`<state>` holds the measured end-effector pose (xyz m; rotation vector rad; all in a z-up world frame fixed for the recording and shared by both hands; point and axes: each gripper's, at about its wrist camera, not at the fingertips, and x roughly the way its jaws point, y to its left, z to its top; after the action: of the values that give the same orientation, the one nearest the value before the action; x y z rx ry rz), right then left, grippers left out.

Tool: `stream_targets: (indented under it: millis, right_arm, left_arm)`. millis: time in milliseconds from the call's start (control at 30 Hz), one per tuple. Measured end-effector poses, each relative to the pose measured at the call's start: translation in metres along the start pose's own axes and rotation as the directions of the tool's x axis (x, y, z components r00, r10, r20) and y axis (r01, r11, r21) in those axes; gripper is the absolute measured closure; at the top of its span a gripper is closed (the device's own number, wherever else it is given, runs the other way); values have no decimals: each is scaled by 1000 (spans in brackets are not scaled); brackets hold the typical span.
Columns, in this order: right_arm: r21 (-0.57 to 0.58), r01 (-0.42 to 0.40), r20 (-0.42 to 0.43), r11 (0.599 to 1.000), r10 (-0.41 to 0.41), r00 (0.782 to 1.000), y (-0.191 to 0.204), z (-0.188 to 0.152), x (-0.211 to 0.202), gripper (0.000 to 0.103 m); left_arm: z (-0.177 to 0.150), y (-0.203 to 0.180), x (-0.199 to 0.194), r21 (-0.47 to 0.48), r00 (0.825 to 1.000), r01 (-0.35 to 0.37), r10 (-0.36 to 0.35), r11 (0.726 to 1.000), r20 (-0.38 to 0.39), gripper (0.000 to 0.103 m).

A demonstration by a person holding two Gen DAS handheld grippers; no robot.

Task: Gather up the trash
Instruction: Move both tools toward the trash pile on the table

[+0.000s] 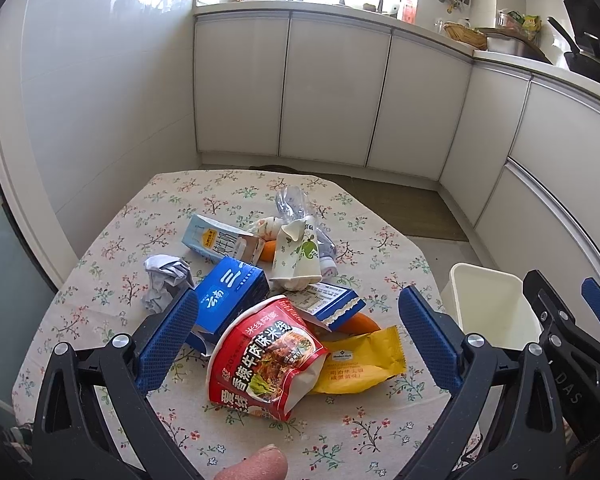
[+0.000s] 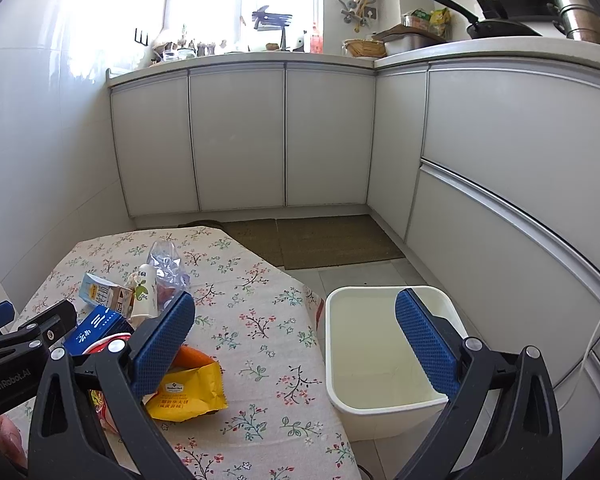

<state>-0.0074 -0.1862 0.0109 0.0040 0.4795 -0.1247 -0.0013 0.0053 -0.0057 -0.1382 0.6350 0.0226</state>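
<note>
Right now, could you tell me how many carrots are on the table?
2: one carrot beside the milk carton, another carrot behind the yellow packet. Others may be hidden.

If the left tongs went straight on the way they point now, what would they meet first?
Most likely the red noodle bag, lying between the open left tongs at the pile's near edge; depth is uncertain in this fisheye view.
</note>
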Motion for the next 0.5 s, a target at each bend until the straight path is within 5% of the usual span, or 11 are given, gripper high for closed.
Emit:
stream_targets:
  millis: [500]
  right_arm:
    - [-22,6,-66,1000,-7,998,3,-1,9,6]
  left_arm:
    - [0,2,5,-68,998,35,-38,997,-44,7]
